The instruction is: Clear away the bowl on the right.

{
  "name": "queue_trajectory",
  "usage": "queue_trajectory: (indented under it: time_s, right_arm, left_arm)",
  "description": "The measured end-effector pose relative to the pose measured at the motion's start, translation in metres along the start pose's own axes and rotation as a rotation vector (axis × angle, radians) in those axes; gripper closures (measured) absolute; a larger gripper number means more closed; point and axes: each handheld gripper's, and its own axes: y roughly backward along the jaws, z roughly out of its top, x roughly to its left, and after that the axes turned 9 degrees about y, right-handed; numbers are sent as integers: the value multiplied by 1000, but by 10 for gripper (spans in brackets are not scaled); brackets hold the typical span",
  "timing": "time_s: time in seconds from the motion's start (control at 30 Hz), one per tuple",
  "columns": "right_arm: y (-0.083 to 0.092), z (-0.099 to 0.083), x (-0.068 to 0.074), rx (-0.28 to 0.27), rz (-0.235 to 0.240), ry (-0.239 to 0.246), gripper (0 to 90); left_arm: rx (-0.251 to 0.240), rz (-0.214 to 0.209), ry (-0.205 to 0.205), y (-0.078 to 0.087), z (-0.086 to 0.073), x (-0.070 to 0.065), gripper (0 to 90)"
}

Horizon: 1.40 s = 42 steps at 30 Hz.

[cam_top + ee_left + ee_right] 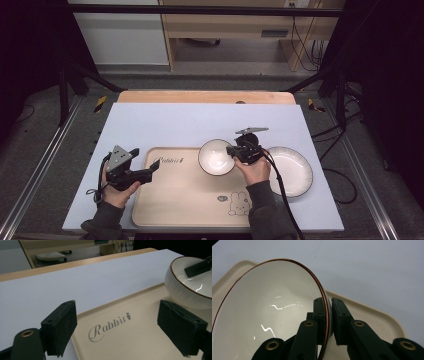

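The right gripper, clamped on the rim of the white ceramic bowl above the beige plastic tray, should lower it level and gently, while the left gripper waits open.

"Rabbit" in script on the beige tray

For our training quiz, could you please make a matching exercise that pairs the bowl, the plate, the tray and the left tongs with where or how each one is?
Things:
1. bowl
2. plate
3. tray
4. left tongs

States:
A. open, nothing between them, at the tray's left edge
B. flat on the pale blue mat, right of the tray
C. rim pinched by the right tongs
D. printed with a rabbit and the word Rabbit

Pairs: 1-C, 2-B, 3-D, 4-A
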Motion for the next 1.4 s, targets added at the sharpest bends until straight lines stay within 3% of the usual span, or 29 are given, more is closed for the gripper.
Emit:
queue_trajectory:
  time_s: [0.87,1.4]
  right_arm:
    - [-24,-5,8,65,18,-8,820]
    - [-31,-7,4,81,11,-10,824]
  left_arm:
    - [0,1,1,0,0,0,156]
    - [2,2,0,0,0,0,156]
